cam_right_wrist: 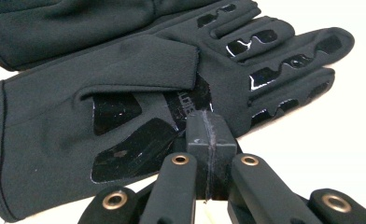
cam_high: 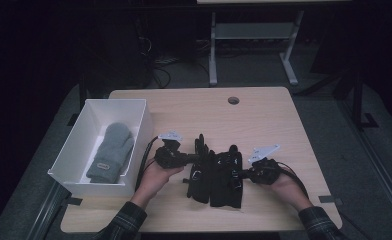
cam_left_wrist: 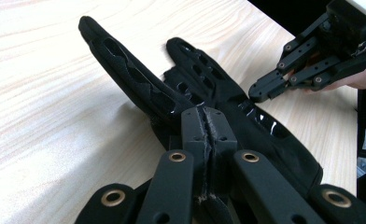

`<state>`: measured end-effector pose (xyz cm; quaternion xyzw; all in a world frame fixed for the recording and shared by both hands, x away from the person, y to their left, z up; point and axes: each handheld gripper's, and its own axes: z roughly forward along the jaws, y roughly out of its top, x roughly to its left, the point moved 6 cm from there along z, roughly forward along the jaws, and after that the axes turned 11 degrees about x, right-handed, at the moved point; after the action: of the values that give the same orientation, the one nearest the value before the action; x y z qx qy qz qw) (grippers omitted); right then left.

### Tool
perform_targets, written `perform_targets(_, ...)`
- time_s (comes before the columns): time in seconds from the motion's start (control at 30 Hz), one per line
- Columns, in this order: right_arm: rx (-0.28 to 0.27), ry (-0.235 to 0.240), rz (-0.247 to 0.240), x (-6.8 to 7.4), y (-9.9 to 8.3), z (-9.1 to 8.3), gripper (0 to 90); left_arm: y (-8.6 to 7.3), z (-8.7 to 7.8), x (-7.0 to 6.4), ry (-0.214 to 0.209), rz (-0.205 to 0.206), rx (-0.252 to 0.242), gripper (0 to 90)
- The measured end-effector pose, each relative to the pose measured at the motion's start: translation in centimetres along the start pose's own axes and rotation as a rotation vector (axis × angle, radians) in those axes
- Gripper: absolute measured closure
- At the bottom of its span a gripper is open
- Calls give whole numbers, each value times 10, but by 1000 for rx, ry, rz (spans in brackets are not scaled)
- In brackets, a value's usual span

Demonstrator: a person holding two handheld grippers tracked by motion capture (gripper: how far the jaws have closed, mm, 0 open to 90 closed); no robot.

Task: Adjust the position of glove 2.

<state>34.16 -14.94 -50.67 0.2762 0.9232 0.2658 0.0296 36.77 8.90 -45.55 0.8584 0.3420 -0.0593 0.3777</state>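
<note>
Two black gloves lie side by side on the wooden table (cam_high: pixel 264 120), palms up with glossy grip patches. My left gripper (cam_high: pixel 193 159) is shut on the edge of the left glove (cam_high: pixel 199 175). In the left gripper view that glove (cam_left_wrist: pixel 134 84) rises slightly off the wood in front of the shut left gripper (cam_left_wrist: pixel 208 122). My right gripper (cam_high: pixel 242 174) is shut, tips against the edge of the right glove (cam_high: pixel 229 182). The right gripper view has the right gripper (cam_right_wrist: pixel 209 133) pressed closed at that glove (cam_right_wrist: pixel 125 79), no fabric visible between the jaws. The right gripper (cam_left_wrist: pixel 261 91) also appears past the gloves.
A white open box (cam_high: pixel 140 107) stands at the table's left side with a grey knit mitten (cam_high: pixel 111 150) inside. A round cable hole (cam_high: pixel 233 100) sits near the table's far edge. Bare wood lies beyond the gloves and to their right.
</note>
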Motion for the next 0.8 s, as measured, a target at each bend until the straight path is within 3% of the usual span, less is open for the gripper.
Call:
perform_targets(0.37, 4, 39, -46, 20, 20, 14, 900, 1, -3, -12, -64, 28, 7, 882)
perform_targets(0.63, 10, 42, -71, 27, 27, 19, 900, 3, 15, -27, -90, 60, 43, 882)
perform_targets(0.8, 8, 66, -68, 33, 28, 20, 900, 2, 32, -36, -88, 89, 94, 881)
